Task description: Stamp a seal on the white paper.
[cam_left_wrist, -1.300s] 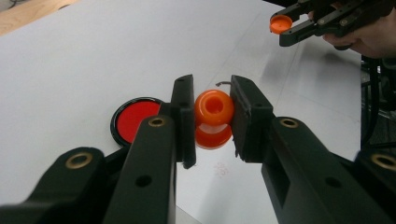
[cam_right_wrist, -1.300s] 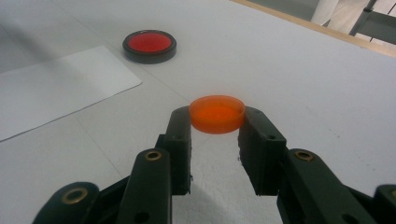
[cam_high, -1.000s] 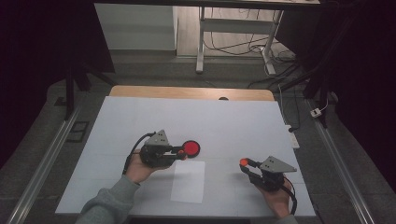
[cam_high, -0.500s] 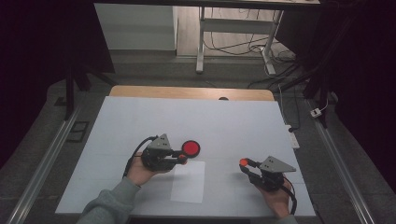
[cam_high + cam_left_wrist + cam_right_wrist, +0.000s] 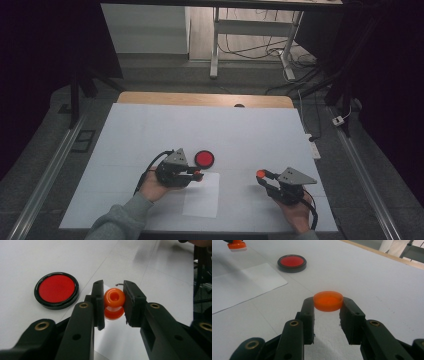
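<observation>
Two tongs, one per hand. Left tongs (image 5: 196,174) (image 5: 113,303): jaws clamped on one orange stamp (image 5: 114,303), a small piece with a rounded hollow top and a wider flange below, gripped at its sides; in the high view it sits over the upper edge of the paper sheet. Whether its base touches the sheet cannot be told. Right tongs (image 5: 264,179) (image 5: 328,305): jaws clamped on one orange cap (image 5: 328,300), a flat round disc held by its rim at the jaw tips, over the bare table right of the sheet.

Count of other items: one ink pad (image 5: 204,158) (image 5: 56,290) (image 5: 292,263), round, black rim, red face, lying flat on the table just beyond the left tongs and apart from them; one white paper sheet (image 5: 202,194) (image 5: 242,283), flat, between the two hands. Nothing lies between either tongs and the ink pad.

The two tongs are well apart, the left hand (image 5: 154,186) and right hand (image 5: 295,216) entering from the near edge, a grey sleeve (image 5: 116,222) on the left forearm.

Table (image 5: 240,130): white matte top, with a wooden strip along the far edge. Metal rails run on both sides. Beyond it: grey floor, a desk frame, loose cables, dark surroundings.
</observation>
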`<state>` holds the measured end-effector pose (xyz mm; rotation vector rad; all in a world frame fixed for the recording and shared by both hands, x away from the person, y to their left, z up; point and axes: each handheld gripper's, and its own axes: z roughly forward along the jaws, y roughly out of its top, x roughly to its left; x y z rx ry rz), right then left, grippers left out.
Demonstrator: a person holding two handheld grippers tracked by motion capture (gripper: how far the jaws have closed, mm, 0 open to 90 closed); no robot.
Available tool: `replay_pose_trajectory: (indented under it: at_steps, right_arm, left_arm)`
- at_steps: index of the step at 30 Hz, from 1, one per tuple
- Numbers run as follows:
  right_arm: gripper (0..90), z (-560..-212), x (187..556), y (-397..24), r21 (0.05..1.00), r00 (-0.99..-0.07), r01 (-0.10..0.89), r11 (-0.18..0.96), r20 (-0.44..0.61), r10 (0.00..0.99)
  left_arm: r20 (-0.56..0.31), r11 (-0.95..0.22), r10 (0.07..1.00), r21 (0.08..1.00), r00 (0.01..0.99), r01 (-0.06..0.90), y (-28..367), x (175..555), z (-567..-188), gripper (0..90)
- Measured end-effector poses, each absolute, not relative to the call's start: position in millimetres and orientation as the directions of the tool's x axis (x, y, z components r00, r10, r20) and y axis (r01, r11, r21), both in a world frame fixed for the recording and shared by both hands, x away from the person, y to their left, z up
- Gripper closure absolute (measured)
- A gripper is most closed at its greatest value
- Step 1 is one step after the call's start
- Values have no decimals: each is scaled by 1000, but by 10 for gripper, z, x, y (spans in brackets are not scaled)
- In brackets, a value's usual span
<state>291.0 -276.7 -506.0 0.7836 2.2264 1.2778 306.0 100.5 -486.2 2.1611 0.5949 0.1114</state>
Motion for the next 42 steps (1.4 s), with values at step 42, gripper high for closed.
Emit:
replay_pose_trajectory:
  at_steps: [42]
  right_arm:
    - [645, -5063, 2914, -2772, 876, -735, 251, 412, -104, 669]
  left_arm:
    - [-137, -586, 437, 707, 889, 397, 850, 3050, -5179, 717]
